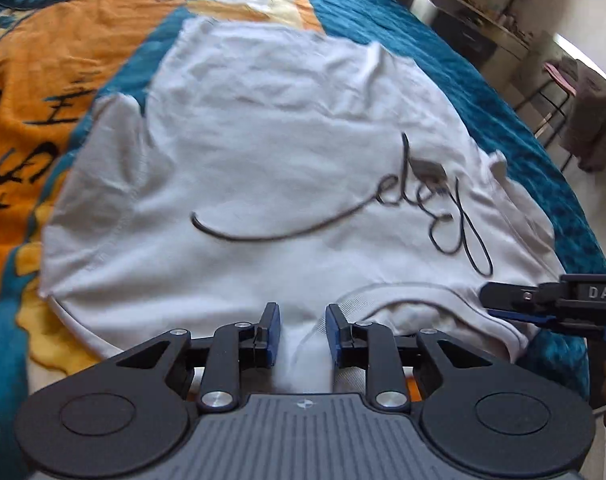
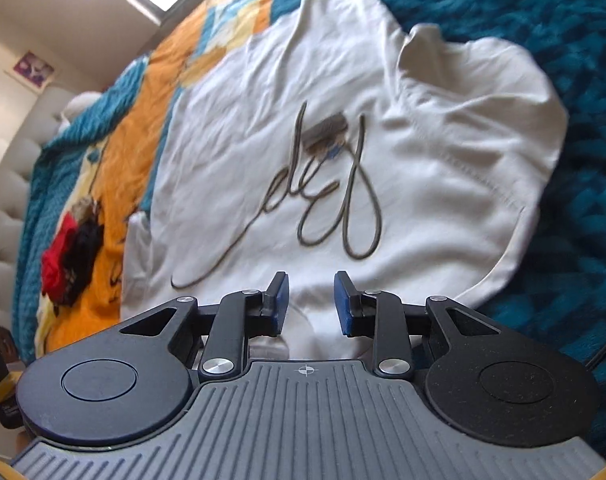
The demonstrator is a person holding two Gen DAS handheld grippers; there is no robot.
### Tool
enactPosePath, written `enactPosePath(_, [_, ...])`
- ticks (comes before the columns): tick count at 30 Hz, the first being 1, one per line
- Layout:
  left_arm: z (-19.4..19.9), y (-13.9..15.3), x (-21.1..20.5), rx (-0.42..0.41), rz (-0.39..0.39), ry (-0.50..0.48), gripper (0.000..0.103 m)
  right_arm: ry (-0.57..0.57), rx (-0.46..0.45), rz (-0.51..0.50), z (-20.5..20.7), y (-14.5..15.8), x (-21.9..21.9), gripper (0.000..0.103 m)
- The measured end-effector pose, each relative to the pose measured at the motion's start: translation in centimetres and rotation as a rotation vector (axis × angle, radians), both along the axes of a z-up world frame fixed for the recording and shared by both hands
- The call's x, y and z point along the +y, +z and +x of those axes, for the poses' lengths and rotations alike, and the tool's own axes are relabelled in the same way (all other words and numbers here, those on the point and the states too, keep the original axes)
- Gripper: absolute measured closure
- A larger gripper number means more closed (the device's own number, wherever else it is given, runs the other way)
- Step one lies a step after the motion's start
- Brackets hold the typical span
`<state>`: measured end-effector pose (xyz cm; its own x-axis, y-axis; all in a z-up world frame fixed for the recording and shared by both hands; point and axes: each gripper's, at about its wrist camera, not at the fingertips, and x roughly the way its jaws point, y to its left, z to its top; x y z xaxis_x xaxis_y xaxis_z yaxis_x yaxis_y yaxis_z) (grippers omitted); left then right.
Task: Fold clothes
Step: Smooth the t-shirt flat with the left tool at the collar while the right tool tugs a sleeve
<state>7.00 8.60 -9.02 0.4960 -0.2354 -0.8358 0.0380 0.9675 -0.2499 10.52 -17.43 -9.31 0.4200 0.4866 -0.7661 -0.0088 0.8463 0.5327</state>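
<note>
**Me:** I see a bed under a teal and orange blanket [image 1: 63,64], with a shelf and a chair at the room's far edge. On the far left of my right wrist view sits a red and dark heap of clothes [image 2: 69,256]. The white T-shirt [image 1: 263,140] lies spread flat across the blanket, script print up, collar [image 1: 407,300] nearest me.

**Partner:** And the tools?

**Me:** My left tool [image 1: 303,334] hangs over the near hem area beside the collar, released, its pads parted with white cloth showing between them but not pinched. My right tool [image 2: 311,304] is likewise released over the shirt's near edge, gripping nothing.

**Partner:** Risks?

**Me:** I judge that if I close now I may catch only the top layer, or the blanket's pile along with it, so the fold would drag crooked. The far sleeve [image 2: 423,44] is already bunched and could stay trapped inside.

**Partner:** Anything unclear?

**Me:** Both views are smeared, so the seams blur. I can't tell whether the pads touch the fabric, and the shirt's nearest edge is hidden beneath the tool bodies.
</note>
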Motion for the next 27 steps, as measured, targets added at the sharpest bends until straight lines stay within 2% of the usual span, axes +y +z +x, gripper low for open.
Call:
enactPosePath(2, [-1.2,0.0,-0.4,0.018,0.025,-0.047,0.079,0.052,0.047,-0.002,-0.8,-0.3,0.5,0.071])
enactPosePath(4, [-2.5,0.9,0.2,0.056,-0.006,-0.08,0.079,0.1,0.091,0.002,-1.7,-0.5,0.8,0.071])
enactPosePath(7, [-4.1,2.9,1.7,0.091,-0.137,-0.128,0.079,0.085,0.114,0.094,-2.7,0.6,-1.6,0.069])
enactPosePath(8, [-4.6,3.8,1.9,0.073,-0.161,-0.136,0.079,0.073,0.114,0.123,-3.0,1.0,-2.5,0.068])
enactPosePath(9, [-4.8,4.6,1.9,0.048,-0.159,-0.133,0.076,0.022,0.071,0.138,-3.1,1.8,-3.8,0.064])
enactPosePath(10, [-4.9,5.5,1.9,0.022,-0.155,-0.129,0.074,-0.028,0.028,0.153,-3.2,2.6,-5.1,0.054])
enactPosePath(11, [-5.0,6.3,1.9,-0.003,-0.151,-0.125,0.071,-0.079,-0.014,0.166,-3.3,3.4,-6.4,0.05])
enactPosePath(13, [-4.5,7.8,1.6,-0.049,-0.133,-0.097,0.063,-0.211,-0.078,0.189,-3.0,4.3,-9.4,0.046])
enactPosePath(14, [-4.1,8.2,1.4,-0.069,-0.127,-0.087,0.056,-0.272,-0.082,0.208,-2.7,4.4,-10.7,0.045])
enactPosePath(16, [-2.8,8.3,1.1,-0.098,-0.115,-0.028,0.05,-0.385,-0.083,0.249,-1.9,4.2,-13.2,0.042])
enactPosePath(17, [-2.1,8.4,1.0,-0.112,-0.108,0.003,0.045,-0.442,-0.083,0.25,-1.5,3.9,-14.3,0.042])
enactPosePath(19, [-0.8,7.9,0.6,-0.124,-0.077,0.052,0.045,-0.549,-0.096,0.226,-0.4,3.3,-16.6,0.042])
enactPosePath(21, [0.4,7.3,0.0,-0.111,-0.063,0.058,0.048,-0.592,-0.103,0.217,1.1,2.4,-18.1,0.044])
enactPosePath(23, [1.0,6.5,-0.5,-0.089,-0.094,0.05,0.048,-0.604,-0.087,0.205,2.9,1.3,-19.1,0.047])
enactPosePath(25, [1.5,5.8,-1.0,-0.067,-0.127,0.042,0.049,-0.593,-0.05,0.188,4.8,-0.1,-19.6,0.057])
enactPosePath(27, [1.4,5.1,-1.6,-0.049,-0.128,0.029,0.049,-0.591,0.029,0.153,6.1,-1.4,-19.7,0.057])
